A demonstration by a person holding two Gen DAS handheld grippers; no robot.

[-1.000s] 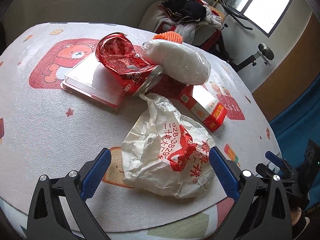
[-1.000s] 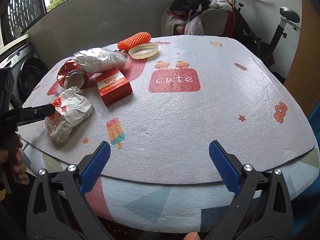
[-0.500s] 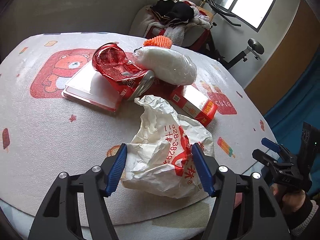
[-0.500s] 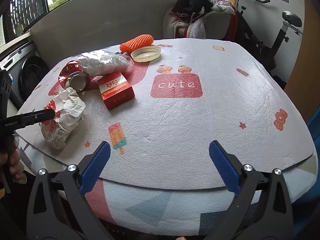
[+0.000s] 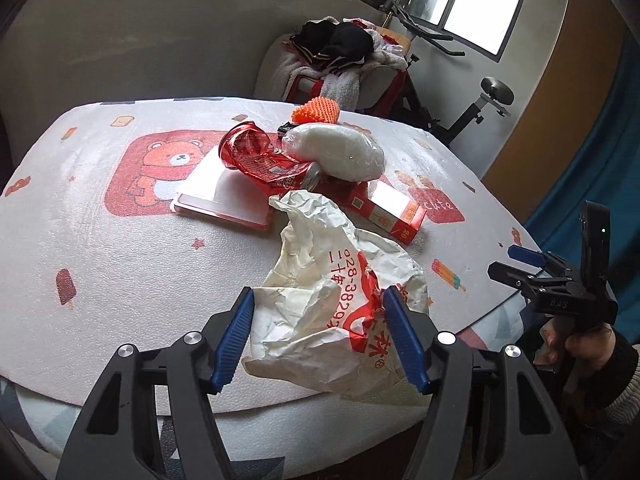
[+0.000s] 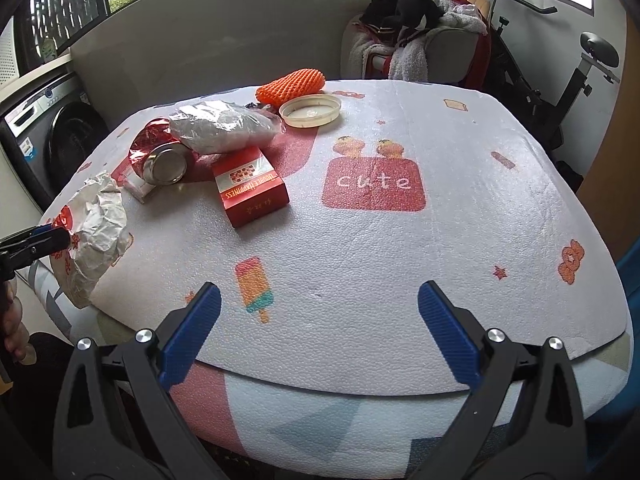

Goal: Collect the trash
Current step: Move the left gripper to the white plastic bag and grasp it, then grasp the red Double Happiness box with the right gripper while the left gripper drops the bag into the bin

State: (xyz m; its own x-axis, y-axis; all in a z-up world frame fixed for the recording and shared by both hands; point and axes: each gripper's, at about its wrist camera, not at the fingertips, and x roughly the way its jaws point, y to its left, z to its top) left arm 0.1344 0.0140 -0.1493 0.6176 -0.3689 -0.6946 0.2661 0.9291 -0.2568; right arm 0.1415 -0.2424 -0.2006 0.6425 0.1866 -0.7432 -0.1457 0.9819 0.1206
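Observation:
A crumpled white paper bag point(image 5: 336, 304) with red print lies at the table's near edge. My left gripper point(image 5: 322, 338) is shut on its near part, one blue pad on each side. The bag also shows in the right wrist view point(image 6: 94, 236). Behind it lie a crushed red can point(image 5: 260, 158), a clear bag of white stuff point(image 5: 336, 152), a red carton point(image 5: 386, 210), a flat white box point(image 5: 224, 190) and an orange foam net point(image 5: 316, 110). My right gripper point(image 6: 318, 334) is open and empty above the near table edge, away from the trash.
A round plastic lid point(image 6: 310, 110) sits by the orange net. The table has a white foam cover point(image 6: 440, 240) with cartoon prints. A chair piled with clothes point(image 6: 416, 40), an exercise bike point(image 6: 576, 76) and a washing machine point(image 6: 44, 140) stand around it.
My left gripper has closed from wide open onto the paper bag and drawn back toward the table edge with it. The right gripper has barely moved and stays open.

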